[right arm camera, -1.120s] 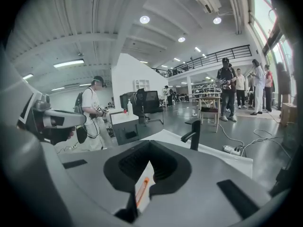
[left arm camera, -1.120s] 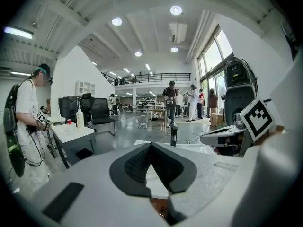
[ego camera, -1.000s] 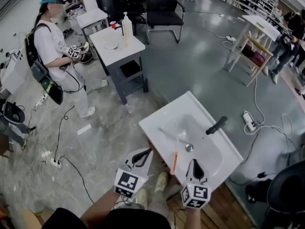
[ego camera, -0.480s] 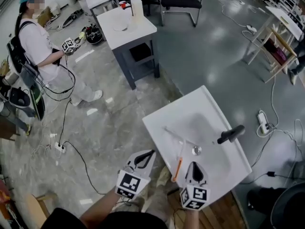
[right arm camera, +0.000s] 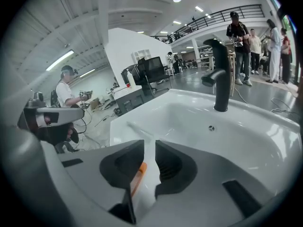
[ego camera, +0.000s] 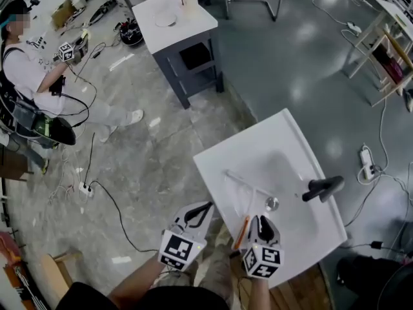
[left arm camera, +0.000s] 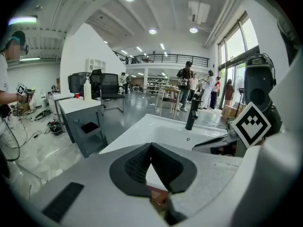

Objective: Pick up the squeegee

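Note:
The squeegee lies on the white sink [ego camera: 219,160], its orange handle [ego camera: 241,233] over the near rim and its pale blade [ego camera: 248,185] in the basin. My right gripper [ego camera: 259,221] hovers just right of the handle. Its jaws have just been opening and stand a little apart; in the right gripper view [right arm camera: 149,144] the orange handle [right arm camera: 138,175] shows below the gap, not pinched. My left gripper [ego camera: 207,206] hangs off the sink's left near corner, its tips touching and empty, as the left gripper view [left arm camera: 150,144] shows.
A black faucet [ego camera: 322,187] stands at the sink's right side, with the drain [ego camera: 271,204] beside it. A grey table [ego camera: 184,28] stands behind the sink. A person [ego camera: 29,76] stands far left. Cables and a power strip [ego camera: 368,160] lie on the floor.
Both grippers have sunk toward the sink's near edge, which now looks closer. The right gripper's jaws have parted beside the orange handle. The left jaws stay together.

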